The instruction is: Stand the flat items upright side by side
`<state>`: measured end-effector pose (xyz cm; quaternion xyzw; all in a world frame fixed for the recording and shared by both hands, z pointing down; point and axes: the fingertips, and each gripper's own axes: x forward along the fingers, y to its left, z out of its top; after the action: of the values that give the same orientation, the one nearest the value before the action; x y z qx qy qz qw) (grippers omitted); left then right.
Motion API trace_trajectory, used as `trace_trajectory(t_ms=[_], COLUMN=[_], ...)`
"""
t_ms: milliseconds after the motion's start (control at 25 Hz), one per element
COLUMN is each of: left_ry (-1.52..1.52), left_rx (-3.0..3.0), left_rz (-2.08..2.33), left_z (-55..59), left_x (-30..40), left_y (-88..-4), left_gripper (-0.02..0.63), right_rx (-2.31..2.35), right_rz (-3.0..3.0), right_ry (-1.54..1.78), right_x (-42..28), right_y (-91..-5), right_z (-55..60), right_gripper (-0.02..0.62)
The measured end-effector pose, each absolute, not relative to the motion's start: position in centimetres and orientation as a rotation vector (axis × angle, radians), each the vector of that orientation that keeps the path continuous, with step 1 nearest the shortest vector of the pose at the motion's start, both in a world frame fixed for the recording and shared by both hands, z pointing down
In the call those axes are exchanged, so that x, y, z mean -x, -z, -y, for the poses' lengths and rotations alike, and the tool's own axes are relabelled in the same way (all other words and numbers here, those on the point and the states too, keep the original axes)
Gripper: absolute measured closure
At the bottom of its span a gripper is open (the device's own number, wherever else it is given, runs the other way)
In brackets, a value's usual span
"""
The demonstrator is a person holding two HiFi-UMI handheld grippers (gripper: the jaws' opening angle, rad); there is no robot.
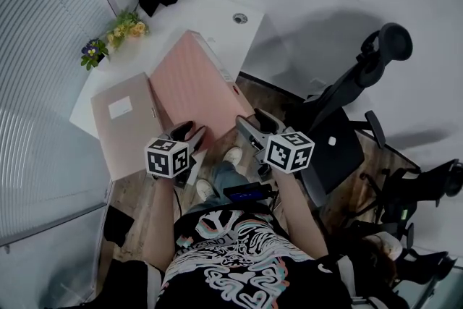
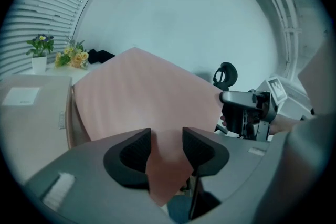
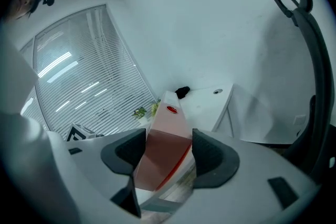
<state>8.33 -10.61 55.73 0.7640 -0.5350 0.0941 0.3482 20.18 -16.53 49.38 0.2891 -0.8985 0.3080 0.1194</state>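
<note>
The left gripper (image 1: 189, 132) pinches a near corner of the pink binder (image 1: 195, 79) and the right gripper (image 1: 253, 125) clamps its spine, so it's tilted up over the desk (image 1: 217, 18), right next to the other binder (image 1: 126, 119) lying flat.

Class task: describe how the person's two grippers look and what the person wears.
The left gripper and right gripper have grey bodies with dark, curved jaws. Each carries a white cube of black square markers. The person wears a black shirt with a pale print.
</note>
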Motion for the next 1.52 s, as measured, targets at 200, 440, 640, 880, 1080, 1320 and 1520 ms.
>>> trace_trajectory(t_ms=[200,440,640,880,1080,1320,1520], left_ry=[-0.218,-0.07,-0.094,-0.082,-0.07,-0.061,-0.05], left_rx=[-1.996,-2.022,-2.047,-2.038,-2.028,-2.022,-2.02], left_rz=[1.347,1.25,1.239,1.242,1.246,1.242,1.238], left_z=[10.7,11.1,11.2,11.3,11.3,11.4,11.4], left_x=[-9.0,-10.6,-11.2,-10.8,-10.7,-10.5,-10.5], left_y=[-55.3,-53.3,-52.8,-52.9,-52.8,-52.8,-52.7], left_gripper=[0.409,0.407,0.397,0.397,0.397,0.397,0.397], right_rx=[-0.848,-0.844,-0.841,-0.818,-0.796,-0.785,-0.787], right_rz=[2.631,2.637,2.648,2.664,2.688,2.699,2.705], right_ry=[-0.874,-0.848,-0.787,-0.667,-0.654,-0.627,-0.602], right_x=[-20.2,-19.9,-19.7,-18.6,-18.2,-17.8,-17.5], right_y=[-48.9,-48.5,-47.6,-46.5,-45.6,-45.0,-44.6], right_z=[16.4,16.2,16.2,15.8,15.6,15.4,15.3], right_gripper=[0.321,0.323,0.324,0.328,0.335,0.339,0.339])
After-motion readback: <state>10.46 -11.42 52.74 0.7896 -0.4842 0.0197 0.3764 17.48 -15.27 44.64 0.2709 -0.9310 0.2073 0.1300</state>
